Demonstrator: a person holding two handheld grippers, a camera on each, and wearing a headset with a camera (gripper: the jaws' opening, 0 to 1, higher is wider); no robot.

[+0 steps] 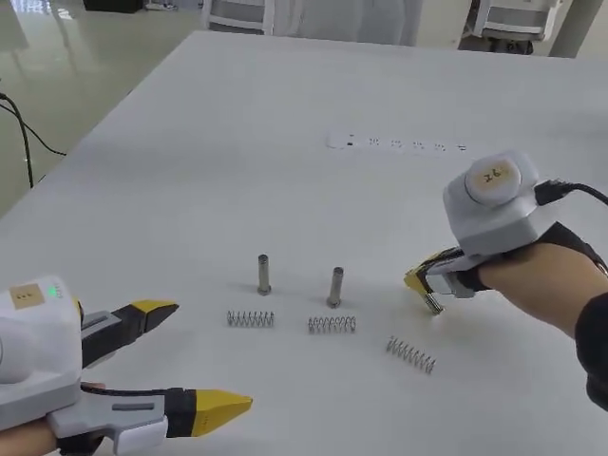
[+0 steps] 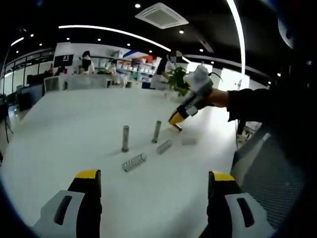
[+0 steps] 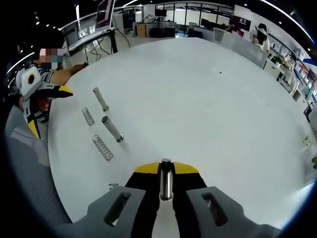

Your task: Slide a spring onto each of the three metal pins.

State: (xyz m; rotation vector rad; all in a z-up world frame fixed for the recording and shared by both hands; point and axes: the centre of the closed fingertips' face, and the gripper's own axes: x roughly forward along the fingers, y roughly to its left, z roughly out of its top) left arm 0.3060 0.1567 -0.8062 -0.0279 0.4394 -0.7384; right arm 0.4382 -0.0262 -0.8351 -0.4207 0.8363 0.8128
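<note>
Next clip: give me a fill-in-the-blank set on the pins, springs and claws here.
Short grey metal pins standing upright on the white table number ____.
Small coiled steel springs lying flat on that table number ____.
The yellow-tipped right claw is shut on a metal ____.
The yellow-tipped left claw has its jaws ____.
Missing words: two; three; pin; open.

Bright even overhead light, soft faint shadows; tabletop glare; gripper views fisheye-warped, edges slightly blurred.
</note>
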